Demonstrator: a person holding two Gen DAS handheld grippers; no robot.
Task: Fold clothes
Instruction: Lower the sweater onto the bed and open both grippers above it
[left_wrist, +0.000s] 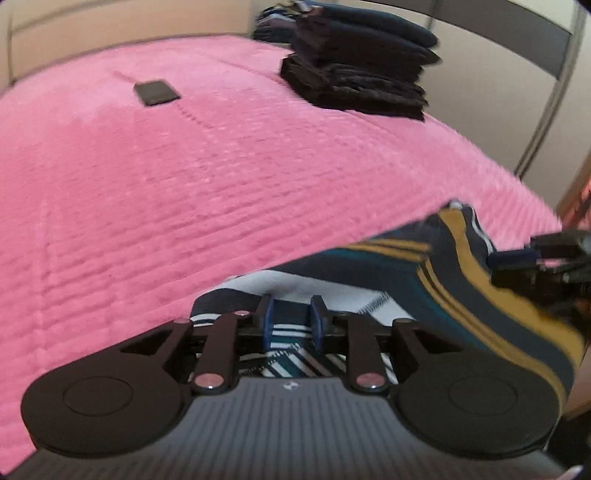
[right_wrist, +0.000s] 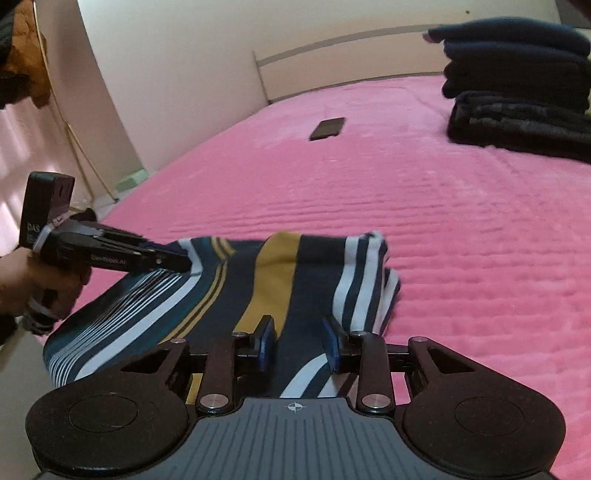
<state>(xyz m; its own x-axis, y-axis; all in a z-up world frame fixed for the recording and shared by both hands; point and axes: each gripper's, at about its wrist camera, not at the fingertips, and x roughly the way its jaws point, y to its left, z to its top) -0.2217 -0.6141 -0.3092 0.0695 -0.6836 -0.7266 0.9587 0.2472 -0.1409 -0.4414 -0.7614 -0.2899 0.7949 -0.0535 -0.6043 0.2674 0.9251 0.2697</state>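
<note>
On pink bed (right_wrist: 461, 229), both grippers w/ striped garment (right_wrist: 273, 273).

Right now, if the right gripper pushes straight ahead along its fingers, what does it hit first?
The striped garment: the right gripper has its jaws apart with that cloth lying between and just ahead of them. Past it is bare pink bedspread. The dark phone-like slab lies much farther on, though depth is unclear.

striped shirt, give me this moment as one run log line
stage: fold underway | striped shirt: on pink bedspread, near edge | left gripper: on shirt edge | right gripper: open over shirt | folded stack: far side
</note>
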